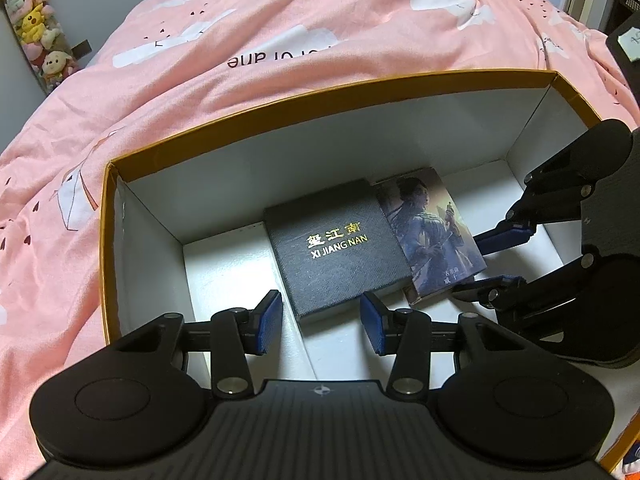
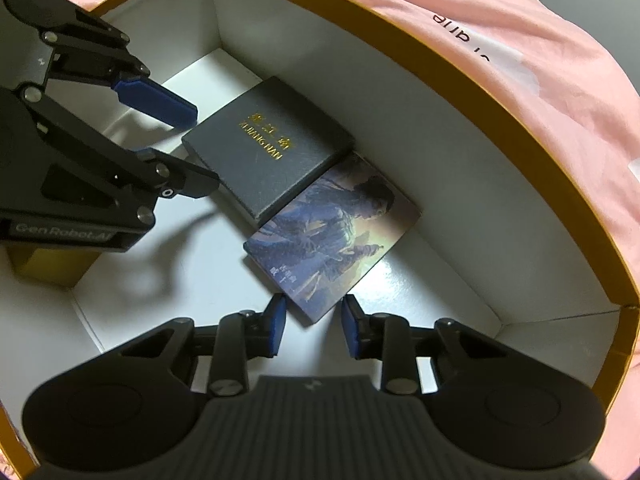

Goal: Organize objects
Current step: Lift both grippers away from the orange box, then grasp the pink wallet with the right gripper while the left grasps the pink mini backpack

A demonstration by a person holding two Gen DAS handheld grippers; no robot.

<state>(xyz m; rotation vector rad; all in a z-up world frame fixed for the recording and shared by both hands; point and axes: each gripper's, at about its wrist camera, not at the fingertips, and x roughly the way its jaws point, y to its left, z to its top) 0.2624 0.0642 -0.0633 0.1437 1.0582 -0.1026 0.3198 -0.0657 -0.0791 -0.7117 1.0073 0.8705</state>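
Note:
A large white box with a gold rim [image 1: 320, 92] [image 2: 480, 92] sits on the bed. On its floor lie a dark grey case with gold lettering "XI JIANG NAN" [image 1: 340, 248] [image 2: 268, 148] and, touching its side, a card box with a painted figure [image 1: 432, 236] [image 2: 332, 236]. My left gripper [image 1: 322, 322] [image 2: 200, 148] is open and empty at the grey case's near edge. My right gripper [image 2: 312, 326] [image 1: 496, 256] is open and empty, its fingers either side of the card box's near corner.
A pink bedspread with white prints [image 1: 240, 52] [image 2: 540, 40] lies around the box. Stuffed toys [image 1: 36, 28] hang at the far left. A gold inner piece [image 2: 52, 264] stands against the box's left side.

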